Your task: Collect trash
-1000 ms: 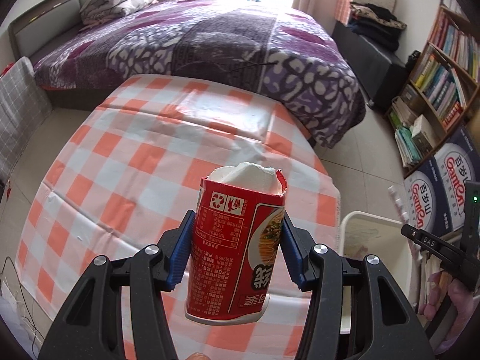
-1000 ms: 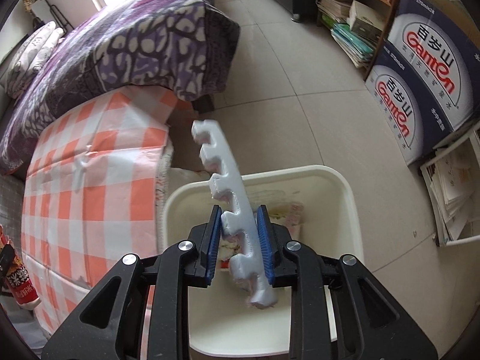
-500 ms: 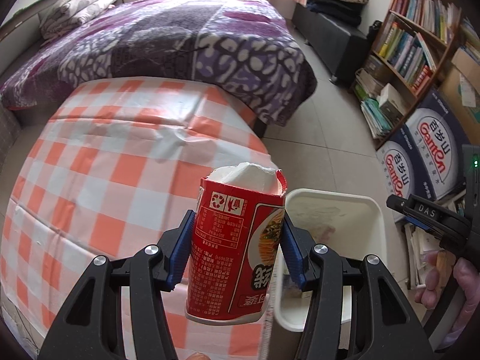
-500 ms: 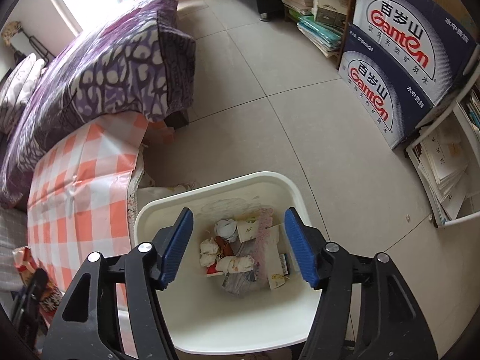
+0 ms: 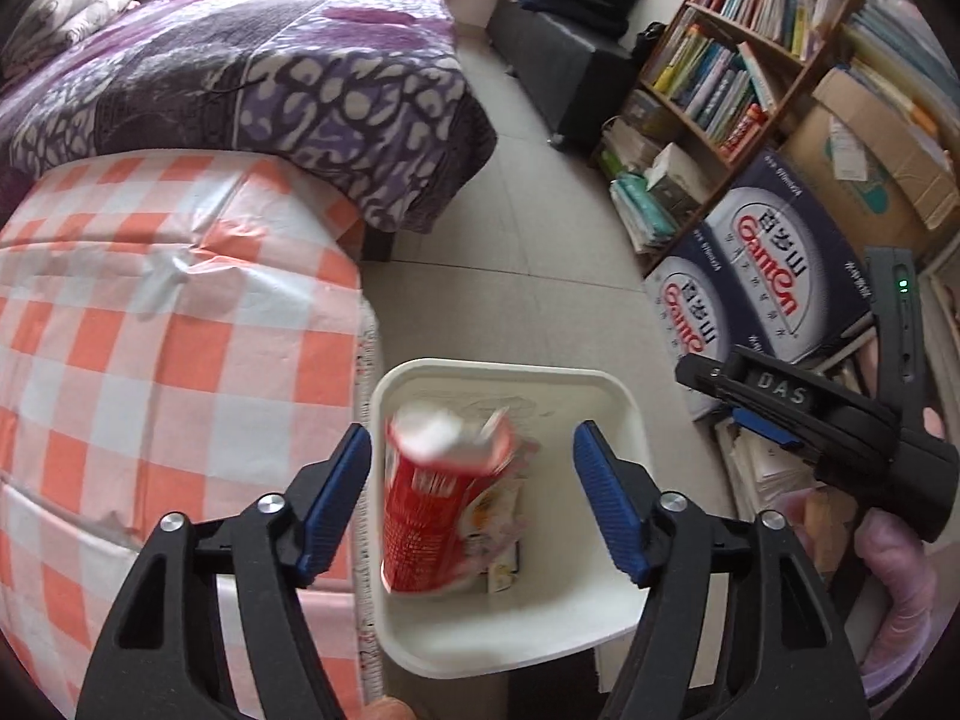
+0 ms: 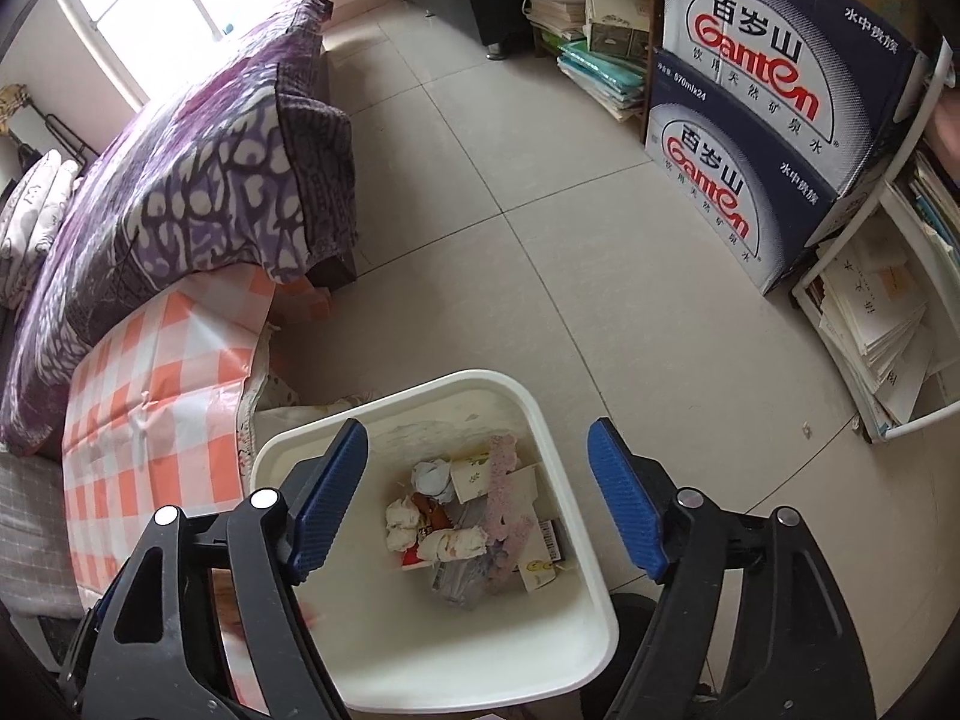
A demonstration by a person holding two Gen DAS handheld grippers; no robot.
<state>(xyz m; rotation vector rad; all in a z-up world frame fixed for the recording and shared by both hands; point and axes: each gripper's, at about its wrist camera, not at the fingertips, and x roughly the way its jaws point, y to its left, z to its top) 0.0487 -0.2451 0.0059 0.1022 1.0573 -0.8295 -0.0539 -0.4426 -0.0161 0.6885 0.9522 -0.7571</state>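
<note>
A red instant-noodle cup [image 5: 441,510], blurred, falls between the parted pads of my left gripper [image 5: 471,501] above the white trash bin [image 5: 624,405]. The left jaws are opening and neither pad touches the cup. In the right wrist view my right gripper [image 6: 477,501] hangs over the same bin [image 6: 528,396], its jaws opening with nothing between them. In the bin lie crumpled tissues [image 6: 453,543], paper scraps and a pale foam strip [image 6: 504,498]. The right gripper's black body [image 5: 840,420] shows at the right of the left wrist view.
A table with an orange-and-white checked cloth [image 5: 150,324] stands left of the bin. Behind it is a bed with a purple cover [image 5: 240,72]. Blue water cartons [image 6: 762,114], bookshelves [image 5: 750,60] and stacked papers [image 6: 882,324] line the right side across the tiled floor.
My left gripper swung from over the table to over the bin and let go of the red cup. My right gripper released the foam strip, which now lies in the bin.
</note>
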